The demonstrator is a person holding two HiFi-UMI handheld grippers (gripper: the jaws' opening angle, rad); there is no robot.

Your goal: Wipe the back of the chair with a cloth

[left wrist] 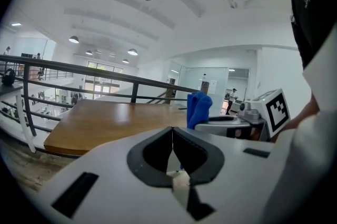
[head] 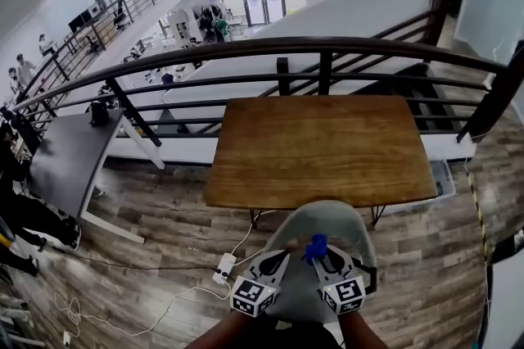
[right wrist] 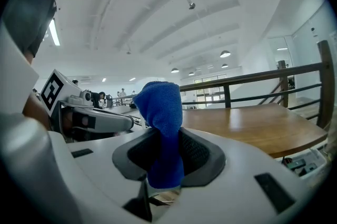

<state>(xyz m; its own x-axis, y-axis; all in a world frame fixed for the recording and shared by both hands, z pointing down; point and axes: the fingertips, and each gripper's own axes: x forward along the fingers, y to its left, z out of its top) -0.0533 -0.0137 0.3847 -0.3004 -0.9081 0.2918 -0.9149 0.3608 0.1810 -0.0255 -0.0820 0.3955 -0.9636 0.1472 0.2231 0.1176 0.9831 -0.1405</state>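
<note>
My right gripper (right wrist: 164, 165) has its fingers closed on the blue cloth (right wrist: 160, 112). They pinch it low down, so a rounded tuft stands out past the fingertips and a short tail hangs behind them. My left gripper (left wrist: 172, 154) has its fingers pressed together with nothing between them. The cloth shows just off to its right.

In the head view the chair (head: 354, 226) lies directly beneath both sets of fingers, and the wooden table (head: 319, 151) is beyond the fingertips.

What worries me is the grip. Only a narrow fold of cloth is caught, so I think a firm drag across the chair could pull it free. Little cloth reaches past the tips, so a wrong approach angle could rub bare fingers on the chair instead. The idle left gripper sits close beside the right one, and a wide stroke could knock them together.

Neither gripper view shows the chair at all, since both look out level over the table. From above, the grippers and my arms cover much of it. I can't tell which edge is the back, or whether the cloth touches anything yet.
</note>
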